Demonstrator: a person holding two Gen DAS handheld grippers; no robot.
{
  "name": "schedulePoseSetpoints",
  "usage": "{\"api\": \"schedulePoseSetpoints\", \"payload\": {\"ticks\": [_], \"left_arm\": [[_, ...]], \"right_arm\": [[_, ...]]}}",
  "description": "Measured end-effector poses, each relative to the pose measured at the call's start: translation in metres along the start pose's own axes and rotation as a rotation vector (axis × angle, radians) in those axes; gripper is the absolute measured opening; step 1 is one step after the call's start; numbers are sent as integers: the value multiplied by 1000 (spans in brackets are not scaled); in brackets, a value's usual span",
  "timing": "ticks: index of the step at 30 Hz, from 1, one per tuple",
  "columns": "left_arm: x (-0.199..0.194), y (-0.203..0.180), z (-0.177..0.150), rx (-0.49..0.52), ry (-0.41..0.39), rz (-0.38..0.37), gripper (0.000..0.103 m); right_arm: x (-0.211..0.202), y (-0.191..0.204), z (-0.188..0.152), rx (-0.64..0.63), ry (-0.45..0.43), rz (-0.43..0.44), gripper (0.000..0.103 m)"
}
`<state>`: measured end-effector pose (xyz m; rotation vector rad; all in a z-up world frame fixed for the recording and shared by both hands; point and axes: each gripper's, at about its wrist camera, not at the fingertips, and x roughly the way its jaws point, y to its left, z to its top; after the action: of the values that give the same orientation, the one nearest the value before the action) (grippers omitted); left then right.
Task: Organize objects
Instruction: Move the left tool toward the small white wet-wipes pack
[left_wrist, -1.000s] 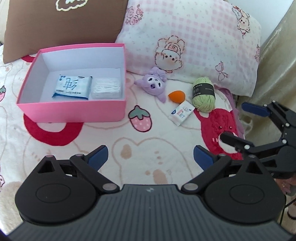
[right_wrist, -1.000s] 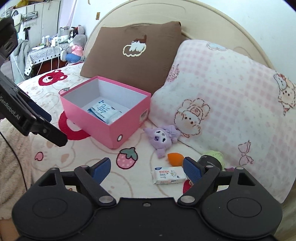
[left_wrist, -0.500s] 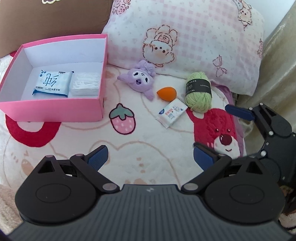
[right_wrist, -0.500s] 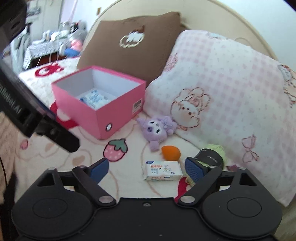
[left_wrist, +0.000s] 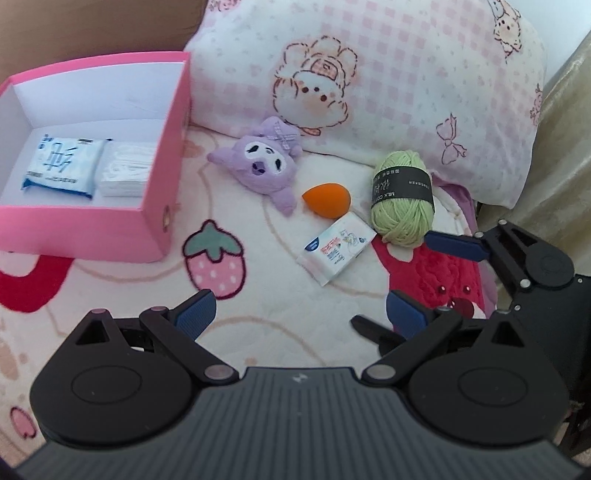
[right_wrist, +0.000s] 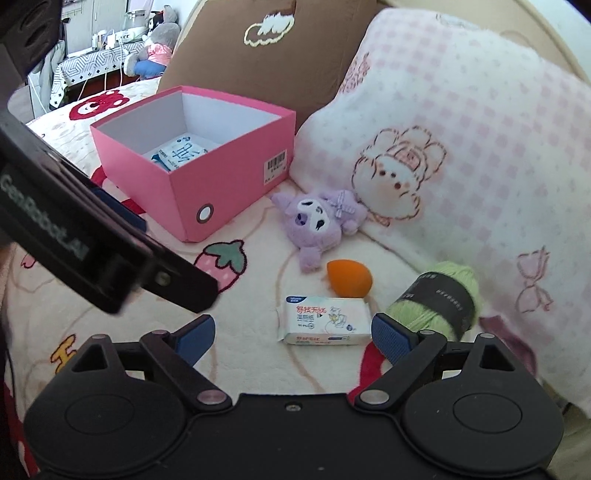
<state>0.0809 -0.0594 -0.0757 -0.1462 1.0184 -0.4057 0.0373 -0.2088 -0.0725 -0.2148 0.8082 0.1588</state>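
Four loose things lie on the blanket (left_wrist: 280, 295) beside the pink box (left_wrist: 92, 229): a purple plush toy (left_wrist: 258, 166), an orange sponge (left_wrist: 327, 197), a wipes pack (right_wrist: 325, 321) and green yarn (left_wrist: 400, 199). Both the left gripper (left_wrist: 299, 314) and right gripper (right_wrist: 291, 332) stand wide open, holding nothing; the right one's jaws have just been opening, with the wipes pack lying just ahead of them. Inside the box sit a blue tissue pack (left_wrist: 61, 166) and a white packet (left_wrist: 125, 170).

Your left gripper (left_wrist: 301, 314) pointed steeply down toward the bed with its jaws spread wide and nothing between the blue pads (left_wrist: 195, 312). Your right gripper (right_wrist: 293, 334) tilted down in much the same way, its jaws having just been opening, and they stood wide apart and empty. Each tool showed in the other's camera: your right gripper at the right edge of the left view, your left as a dark body at the left of the right view.
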Motion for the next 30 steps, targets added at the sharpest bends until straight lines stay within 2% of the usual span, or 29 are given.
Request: {"api": "schedulePoseSetpoints", "payload": {"ticks": [5,9,13,15,25,28,30], "left_arm": [[22,-2,2,-2,12,-28,100],[41,-1,1,-43,2,-56,99],[57,2,-3,-81,-26,-40,99],[64,4,-5,-93,-37,-49,99],[94,22,-11,-148,-31,-110,92],[101,21,-14,-117,-38,-81,92],[104,22,-16,-113,-39,-87,92]], "right_arm": [[17,-7,-5,58,16,23,94],[28,-13,-12,115,15,22,94],[43,-19,-21,180,44,60,94],[50,-18,-26,170,66,46,94],[74,-20,-28,174,67,-53,94],[81,-21,-29,180,90,-49,94],[88,-18,-33,161,116,-55,94]]}}
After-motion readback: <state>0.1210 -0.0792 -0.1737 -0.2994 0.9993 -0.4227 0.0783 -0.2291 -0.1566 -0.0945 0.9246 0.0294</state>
